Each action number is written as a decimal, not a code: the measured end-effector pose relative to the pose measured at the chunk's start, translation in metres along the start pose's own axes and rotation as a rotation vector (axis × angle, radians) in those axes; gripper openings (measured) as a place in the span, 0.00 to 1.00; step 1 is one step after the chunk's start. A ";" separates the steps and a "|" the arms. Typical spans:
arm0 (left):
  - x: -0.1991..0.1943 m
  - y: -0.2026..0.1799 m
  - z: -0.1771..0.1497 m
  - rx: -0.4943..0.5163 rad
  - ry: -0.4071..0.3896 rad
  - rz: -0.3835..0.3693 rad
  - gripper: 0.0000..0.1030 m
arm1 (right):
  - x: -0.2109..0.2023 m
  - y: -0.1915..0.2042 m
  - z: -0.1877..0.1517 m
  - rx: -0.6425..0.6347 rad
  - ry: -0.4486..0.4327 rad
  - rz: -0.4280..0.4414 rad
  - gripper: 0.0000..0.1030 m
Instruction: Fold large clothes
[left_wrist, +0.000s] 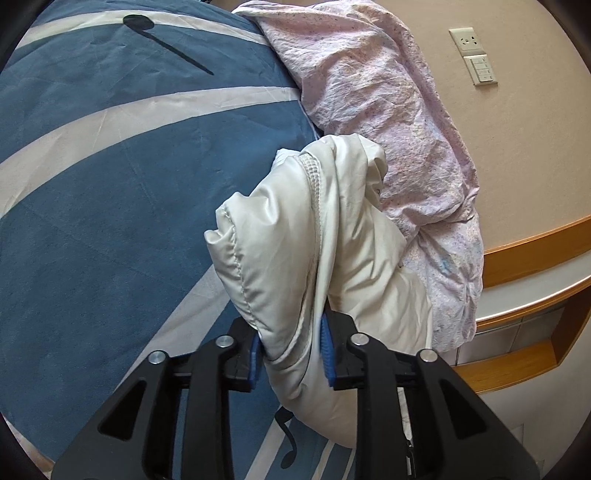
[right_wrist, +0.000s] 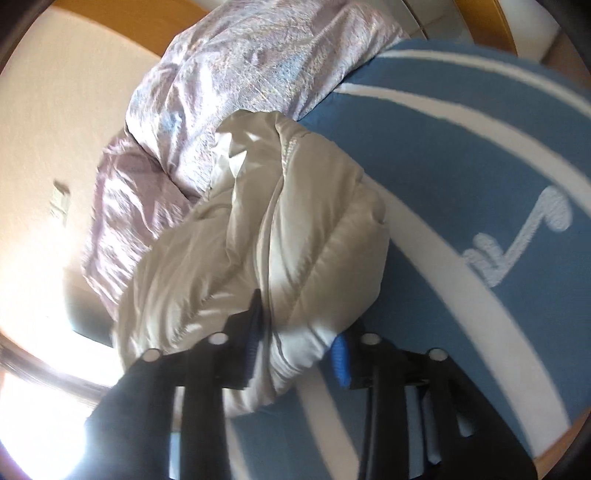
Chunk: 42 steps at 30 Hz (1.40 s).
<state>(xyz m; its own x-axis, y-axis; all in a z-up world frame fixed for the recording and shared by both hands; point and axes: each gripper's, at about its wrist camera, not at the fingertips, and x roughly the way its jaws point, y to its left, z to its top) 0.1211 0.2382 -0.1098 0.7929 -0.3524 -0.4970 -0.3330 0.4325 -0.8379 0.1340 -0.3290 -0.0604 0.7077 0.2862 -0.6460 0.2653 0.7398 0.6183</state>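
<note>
A puffy white jacket (left_wrist: 295, 229) lies bunched in a long roll on the blue bed cover (left_wrist: 110, 184), against a pink quilt (left_wrist: 388, 110). My left gripper (left_wrist: 291, 349) has a thick fold of the jacket's near end between its blue pads, which press on it from both sides. In the blurred right wrist view the same jacket (right_wrist: 258, 229) lies on the blue cover (right_wrist: 480, 147). My right gripper (right_wrist: 295, 350) stands with its jaws apart around the jacket's near end, and the fabric sits loosely between them.
The pink quilt (right_wrist: 240, 74) is heaped along the bed's edge by the beige wall. A socket (left_wrist: 467, 40) and a switch (left_wrist: 482, 70) are on that wall. A wooden ledge (left_wrist: 535, 240) runs beside the bed. Bright window light floods the lower left of the right wrist view.
</note>
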 end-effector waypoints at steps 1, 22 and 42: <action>0.001 0.001 0.000 -0.003 0.001 0.001 0.30 | -0.003 0.000 -0.001 -0.013 -0.011 -0.022 0.47; 0.005 -0.005 -0.009 0.068 -0.105 0.055 0.72 | 0.039 0.186 -0.034 -0.744 -0.195 -0.144 0.67; 0.029 0.000 0.006 -0.009 -0.072 0.030 0.72 | 0.094 0.213 -0.063 -0.860 -0.138 -0.204 0.68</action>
<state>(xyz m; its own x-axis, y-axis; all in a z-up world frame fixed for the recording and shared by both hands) 0.1468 0.2329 -0.1225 0.8170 -0.2787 -0.5048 -0.3615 0.4346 -0.8249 0.2158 -0.1056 -0.0177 0.7876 0.0643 -0.6129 -0.1486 0.9850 -0.0877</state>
